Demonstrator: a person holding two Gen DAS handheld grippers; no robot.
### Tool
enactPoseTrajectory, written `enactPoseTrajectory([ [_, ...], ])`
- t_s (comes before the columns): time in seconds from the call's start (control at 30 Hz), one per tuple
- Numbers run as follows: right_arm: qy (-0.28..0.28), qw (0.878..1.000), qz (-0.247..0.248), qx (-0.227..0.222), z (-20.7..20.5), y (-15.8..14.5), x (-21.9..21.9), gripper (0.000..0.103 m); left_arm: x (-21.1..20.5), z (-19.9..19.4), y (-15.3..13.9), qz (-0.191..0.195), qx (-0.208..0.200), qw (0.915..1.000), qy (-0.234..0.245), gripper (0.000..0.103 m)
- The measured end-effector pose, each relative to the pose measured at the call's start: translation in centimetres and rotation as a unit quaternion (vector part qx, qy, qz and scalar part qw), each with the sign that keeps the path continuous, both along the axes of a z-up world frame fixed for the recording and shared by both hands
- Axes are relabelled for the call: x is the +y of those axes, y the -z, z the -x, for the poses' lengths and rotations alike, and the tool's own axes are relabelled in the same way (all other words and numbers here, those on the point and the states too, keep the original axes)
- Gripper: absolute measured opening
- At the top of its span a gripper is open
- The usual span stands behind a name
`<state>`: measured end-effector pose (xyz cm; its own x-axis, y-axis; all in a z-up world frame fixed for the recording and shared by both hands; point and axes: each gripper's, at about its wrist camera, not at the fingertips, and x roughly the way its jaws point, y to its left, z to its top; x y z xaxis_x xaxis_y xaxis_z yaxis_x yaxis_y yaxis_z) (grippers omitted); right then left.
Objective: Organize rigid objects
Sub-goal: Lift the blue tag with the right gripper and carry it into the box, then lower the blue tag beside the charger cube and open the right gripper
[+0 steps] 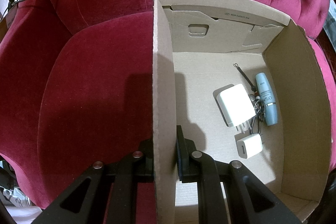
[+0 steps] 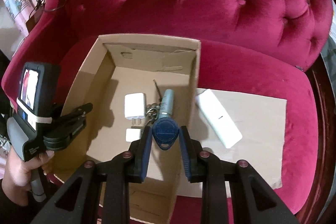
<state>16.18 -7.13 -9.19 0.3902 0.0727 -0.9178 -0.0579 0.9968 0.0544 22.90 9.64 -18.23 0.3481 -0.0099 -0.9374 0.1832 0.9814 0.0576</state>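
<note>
Right claw (image 2: 164, 135) clenches the blue fob (image 2: 165, 133) above the box (image 2: 194, 68), drop straight below; left claw (image 1: 164, 152) pinches the box wall

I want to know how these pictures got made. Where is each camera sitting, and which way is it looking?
Left wrist: sits on the left tool, looking down at the cardboard box on the red sofa; only its black fingers show, shut on the box's wall.
Right wrist: sits on the right tool, looking down over the box; its fingers pinch a blue key fob, and the hand with the left tool shows.
Shared: box, both white chargers, blue tube, sofa.
</note>
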Motion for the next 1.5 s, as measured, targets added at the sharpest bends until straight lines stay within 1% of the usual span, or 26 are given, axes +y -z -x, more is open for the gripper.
enactPoseTrajectory([
  [0.23, -0.024, 1.000, 0.001, 0.010, -0.7, 1.8, 2.8, 0.027, 0.1, -0.1, 0.0, 0.000, 0.000, 1.0000, 0.000, 0.014],
  [0.47, -0.044, 0.999, 0.000, 0.021, -0.9, 4.1, 4.6, 0.027, 0.1, -0.1, 0.0, 0.000, 0.000, 1.0000, 0.000, 0.015],
  [0.83, -0.051, 0.998, 0.005, 0.036, -0.9, 7.2, 6.1, 0.027, 0.1, -0.1, 0.0, 0.001, 0.000, 1.0000, 0.000, 0.015],
  [1.17, -0.039, 0.998, -0.004, 0.042, -0.8, 8.5, 5.7, 0.028, 0.0, -0.1, 0.1, 0.001, 0.000, 1.0000, 0.001, 0.015],
  [1.43, -0.037, 0.999, -0.009, 0.037, -0.8, 8.3, 5.5, 0.028, -0.1, -0.2, 0.2, 0.001, 0.001, 1.0000, 0.000, 0.015],
  [1.5, -0.036, 0.999, -0.013, 0.037, -0.8, 8.2, 5.5, 0.030, -0.1, -0.1, 0.2, 0.000, 0.000, 1.0000, 0.000, 0.015],
])
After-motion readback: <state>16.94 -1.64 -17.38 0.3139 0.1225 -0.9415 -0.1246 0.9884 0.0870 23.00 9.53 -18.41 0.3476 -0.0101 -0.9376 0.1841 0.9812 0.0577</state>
